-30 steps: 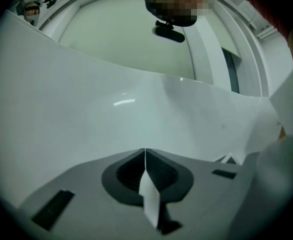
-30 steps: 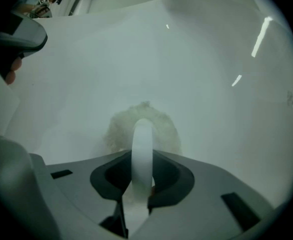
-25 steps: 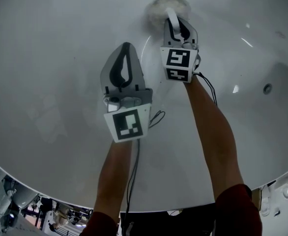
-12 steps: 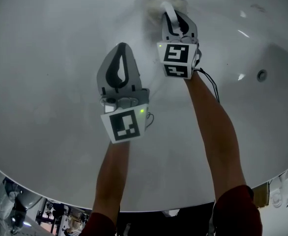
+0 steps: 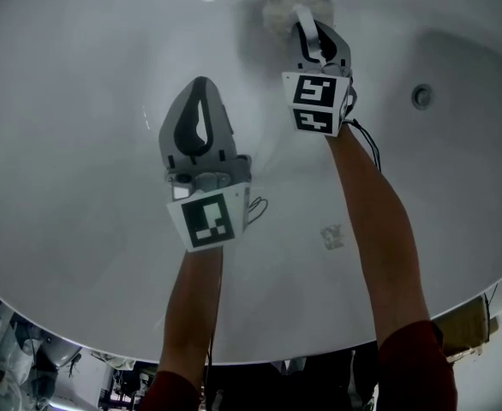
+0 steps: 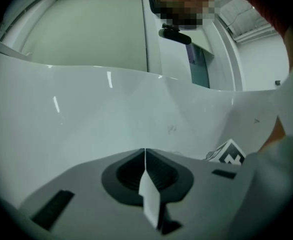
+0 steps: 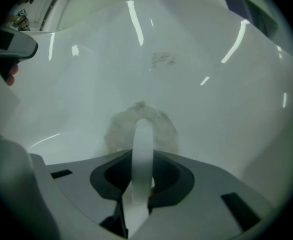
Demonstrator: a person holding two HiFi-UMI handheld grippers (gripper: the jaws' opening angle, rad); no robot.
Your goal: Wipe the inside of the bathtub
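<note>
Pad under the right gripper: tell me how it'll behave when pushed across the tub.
The pad looks fuzzy, so it probably squashes rather than stays stiff. The right gripper clamps its white loop, so it should follow. The glossy tub likely lets it glide.

No words or numbers can be read. A faint mark [image 5: 331, 235] on the tub [image 5: 80, 144], at four o'clock in the head view, is too blurred to read. The left cube [image 5: 208, 221] and right cube [image 5: 319, 103] show only black-and-white square codes.
</note>
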